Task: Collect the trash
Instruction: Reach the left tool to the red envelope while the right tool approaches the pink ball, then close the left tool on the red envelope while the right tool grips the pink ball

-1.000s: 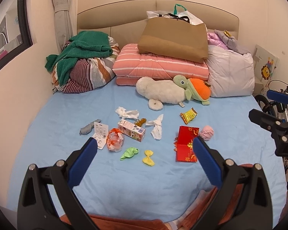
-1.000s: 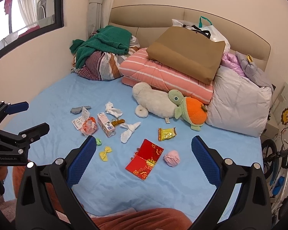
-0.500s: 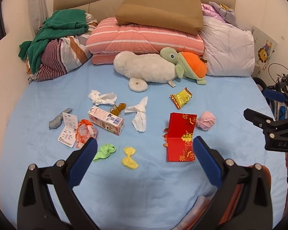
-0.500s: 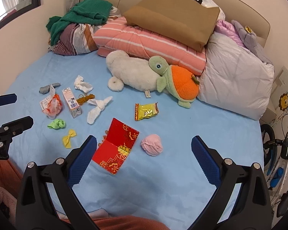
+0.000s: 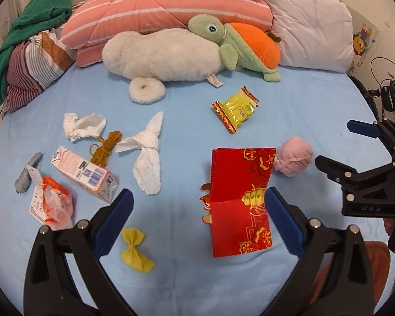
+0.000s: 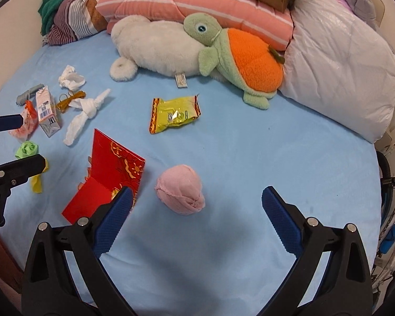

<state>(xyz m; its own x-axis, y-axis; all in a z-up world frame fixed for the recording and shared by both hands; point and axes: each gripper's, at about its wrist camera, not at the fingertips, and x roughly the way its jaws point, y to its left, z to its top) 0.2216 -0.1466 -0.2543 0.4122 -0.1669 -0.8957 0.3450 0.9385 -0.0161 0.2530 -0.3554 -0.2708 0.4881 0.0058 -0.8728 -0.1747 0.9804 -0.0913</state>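
Note:
Trash lies scattered on the blue bed sheet (image 5: 187,276). A red envelope (image 5: 239,200) lies between my left gripper's fingers; it also shows in the right wrist view (image 6: 110,173). Around it are a yellow snack wrapper (image 5: 235,112), a pink balled sock (image 5: 293,159), knotted white tissue (image 5: 148,155), a small milk carton (image 5: 84,172), a yellow bow (image 5: 135,250) and an orange plastic wrapper (image 5: 55,202). My left gripper (image 5: 197,210) is open and empty above the sheet. My right gripper (image 6: 196,208) is open and empty, just in front of the pink sock (image 6: 181,192).
A white plush (image 5: 166,52) and a green-orange turtle plush (image 5: 242,44) lie before striped pink bedding (image 5: 166,13). A bagged quilt (image 6: 339,65) sits at the right, folded clothes (image 5: 26,58) at the left. A bicycle (image 6: 392,210) stands beside the bed.
Both grippers have moved forward and down toward the bed, so the trash looks larger and nearer. Both stay open and empty. Nothing on the bed has moved.

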